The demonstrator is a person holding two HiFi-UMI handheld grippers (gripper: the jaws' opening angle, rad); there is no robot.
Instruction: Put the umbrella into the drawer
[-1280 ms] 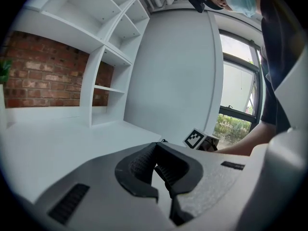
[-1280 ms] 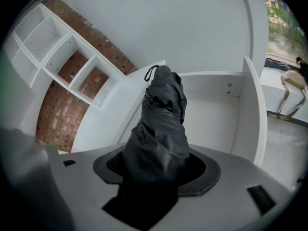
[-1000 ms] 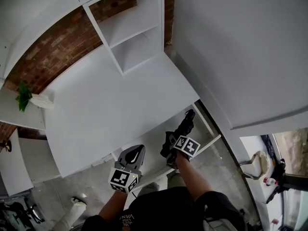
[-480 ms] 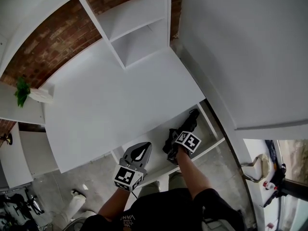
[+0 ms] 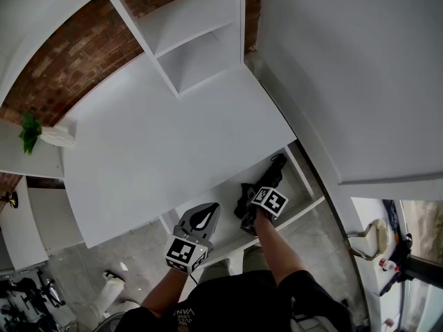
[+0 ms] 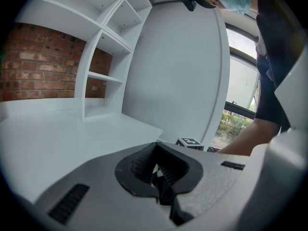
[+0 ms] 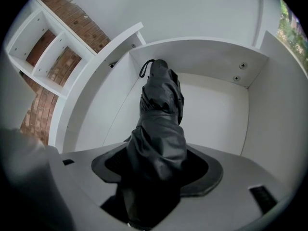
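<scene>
In the head view, compared with a second ago, the right claw (image 5: 257,191) and the black folded umbrella (image 5: 271,173) have sunk a little into the open drawer (image 5: 300,178) beneath the white surface (image 5: 159,151). The left claw (image 5: 205,211) has edged nearer the front edge of the surface. Almost nothing differs from the frame half a second back. The umbrella lies lengthwise along the drawer's right side, its far end close to the back corner. The right claw points steeply down over its near end, and the left claw hangs apart, in front of the drawer's left part. In the left gripper view, the left claw (image 6: 159,176) is closed, its dark pads meeting with nothing between them. Beyond it are the bare surface, white shelves (image 6: 103,76) against a brick wall (image 6: 33,66), the right claw's marker cube (image 6: 188,142) and the person's forearm (image 6: 243,142). In the right gripper view, the right claw (image 7: 159,172) is opening, with its jaws very wide. The umbrella (image 7: 161,124) is between them, and dark pad shows on either side of the fabric, so the pads seem to stand off it. Its strap end reaches toward the drawer's back wall (image 7: 207,57).
</scene>
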